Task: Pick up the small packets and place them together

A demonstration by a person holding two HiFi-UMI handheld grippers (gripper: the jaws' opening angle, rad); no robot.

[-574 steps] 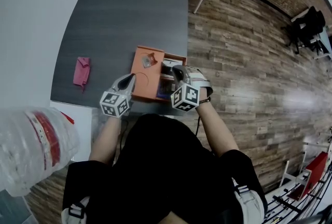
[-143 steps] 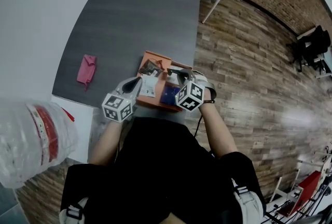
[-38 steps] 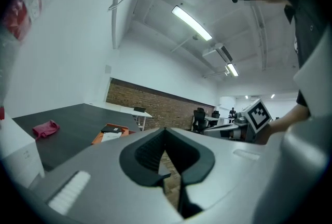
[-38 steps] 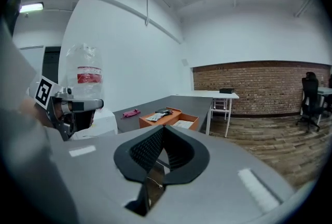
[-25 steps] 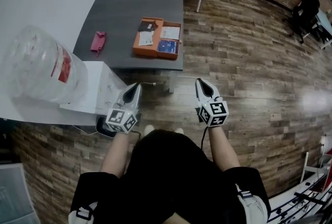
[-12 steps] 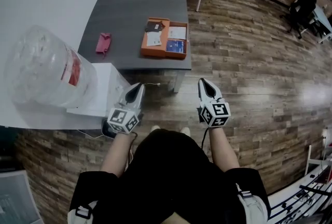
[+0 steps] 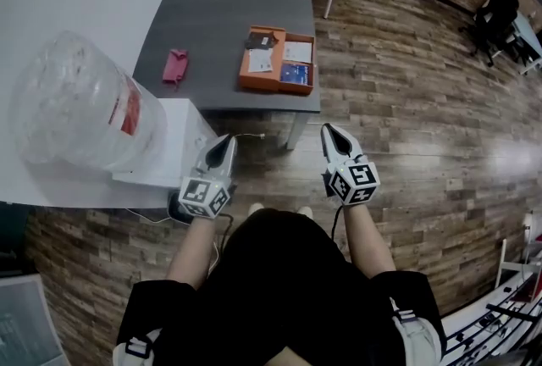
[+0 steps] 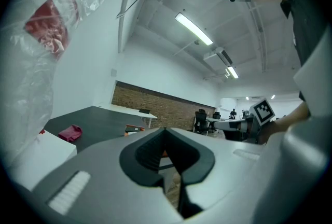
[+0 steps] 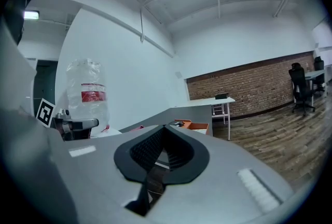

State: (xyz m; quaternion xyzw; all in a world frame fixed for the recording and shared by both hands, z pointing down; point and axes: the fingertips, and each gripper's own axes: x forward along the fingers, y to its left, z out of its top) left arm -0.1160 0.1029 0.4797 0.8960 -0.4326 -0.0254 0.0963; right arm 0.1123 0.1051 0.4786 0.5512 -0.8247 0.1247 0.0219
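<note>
Head view: a dark grey table (image 7: 220, 8) stands on a wood-plank floor (image 7: 406, 102), with a clear water bottle (image 7: 76, 102) on a white stand (image 7: 182, 135) at its near left corner. An orange tray (image 7: 251, 83) lies at the table's near right edge. The left gripper (image 7: 228, 138) and right gripper (image 7: 325, 129) are over the floor, jaws pressed together and empty. The small packets (image 7: 295, 74) lie side by side in the tray, well apart from both grippers' fingertips. A pink cloth (image 7: 175, 66) lies left of the tray.
</note>
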